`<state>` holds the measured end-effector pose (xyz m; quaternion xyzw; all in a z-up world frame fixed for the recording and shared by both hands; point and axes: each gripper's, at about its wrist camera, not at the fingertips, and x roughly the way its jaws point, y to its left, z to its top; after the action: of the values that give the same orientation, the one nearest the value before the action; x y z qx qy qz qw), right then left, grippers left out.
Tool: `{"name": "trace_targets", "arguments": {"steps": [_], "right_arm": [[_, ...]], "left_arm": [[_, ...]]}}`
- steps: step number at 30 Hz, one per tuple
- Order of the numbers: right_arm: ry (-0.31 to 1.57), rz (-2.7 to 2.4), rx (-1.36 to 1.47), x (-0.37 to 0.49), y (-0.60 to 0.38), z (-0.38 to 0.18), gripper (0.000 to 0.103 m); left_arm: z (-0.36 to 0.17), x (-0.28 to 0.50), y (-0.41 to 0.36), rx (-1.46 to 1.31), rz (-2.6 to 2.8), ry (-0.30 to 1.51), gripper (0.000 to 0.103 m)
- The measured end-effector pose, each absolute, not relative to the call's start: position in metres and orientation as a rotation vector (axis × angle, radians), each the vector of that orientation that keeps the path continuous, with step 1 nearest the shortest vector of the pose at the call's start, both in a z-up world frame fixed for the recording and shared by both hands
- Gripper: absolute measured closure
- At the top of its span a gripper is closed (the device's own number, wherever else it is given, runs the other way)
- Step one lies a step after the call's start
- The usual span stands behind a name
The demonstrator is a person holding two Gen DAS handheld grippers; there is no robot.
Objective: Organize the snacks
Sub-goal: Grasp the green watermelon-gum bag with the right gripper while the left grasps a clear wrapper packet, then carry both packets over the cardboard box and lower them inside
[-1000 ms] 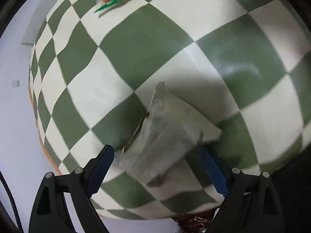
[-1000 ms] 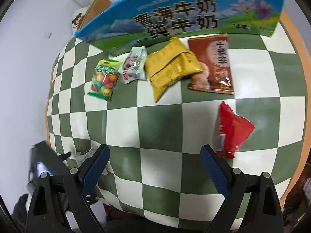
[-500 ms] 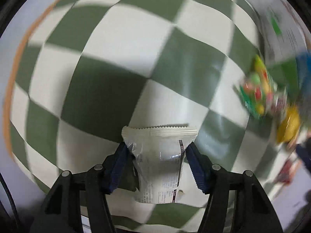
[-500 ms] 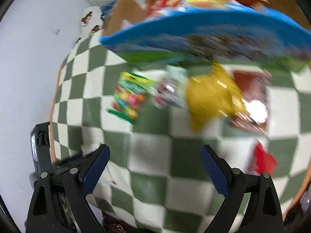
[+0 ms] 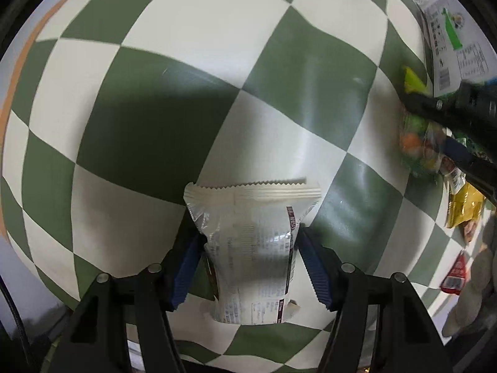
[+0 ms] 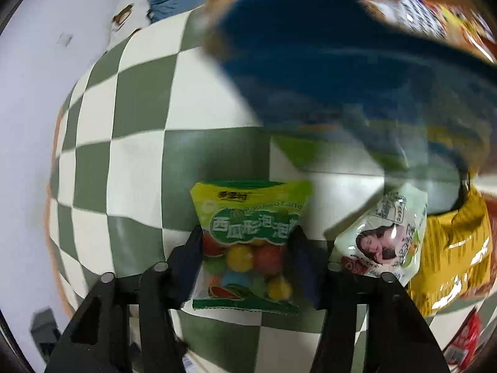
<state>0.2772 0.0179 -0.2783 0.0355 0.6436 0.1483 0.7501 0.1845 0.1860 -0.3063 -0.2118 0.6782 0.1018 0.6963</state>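
Left wrist view: the left tongs (image 5: 251,264) pinch a silver packet (image 5: 251,248) at its middle, above the checkered surface (image 5: 155,124). The right tongs (image 6: 245,261) are closed against the sides of a green gum-ball bag (image 6: 248,242) near the surface's box-side edge, beside a white pouch (image 6: 385,239). Best to squeeze lightly and lift straight, so neither bag slips or crumples. The blue box (image 6: 326,62) is blurred; its contents are hard to make out.

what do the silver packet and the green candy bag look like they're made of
Silver packet: seemingly metallized plastic film, glossy; it mirrors light, wrinkles, and has a serrated crimped top seal.
Candy bag: thin plastic film, shiny, printed green above and clear below, since the colored balls show through.
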Motion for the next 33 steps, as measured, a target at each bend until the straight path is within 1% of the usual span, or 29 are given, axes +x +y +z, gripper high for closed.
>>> {"name": "trace_targets", "arguments": {"steps": [6,10,17,21,25,27,29,32,33], "right_arm": [[1.439,0.442,-0.111,0.235,0.000,-0.285,0.047],[1.498,0.477,-0.138,0.198,-0.038,-0.293,0.047],[1.535,0.431,-0.034,0.152,-0.106,-0.296,0.047],[1.499,0.358,0.020,0.132,-0.136,-0.294,0.047],[1.474,0.284,0.041,0.112,-0.155,-0.297,0.047],[1.452,0.238,0.049,0.109,-0.163,-0.297,0.047],[1.434,0.202,0.056,0.101,-0.168,-0.297,0.047],[1.438,0.173,0.082,0.097,-0.167,-0.302,0.044],[1.442,0.174,0.095,0.096,-0.169,-0.304,0.039]], "left_arm": [[-0.302,0.173,0.152,-0.399,0.176,1.495,0.044],[-0.305,0.172,0.130,-0.345,0.122,1.509,0.044],[-0.310,0.170,0.076,-0.265,0.059,1.520,0.044],[-0.308,0.182,0.042,-0.174,0.019,1.511,0.044],[-0.308,0.181,0.025,-0.110,-0.003,1.499,0.043],[-0.311,0.185,0.025,-0.081,0.000,1.499,0.040],[-0.309,0.175,0.006,-0.062,-0.001,1.496,0.039],[-0.308,0.175,0.002,-0.053,-0.012,1.495,0.039],[-0.314,0.167,-0.012,-0.051,-0.015,1.493,0.039]]}}
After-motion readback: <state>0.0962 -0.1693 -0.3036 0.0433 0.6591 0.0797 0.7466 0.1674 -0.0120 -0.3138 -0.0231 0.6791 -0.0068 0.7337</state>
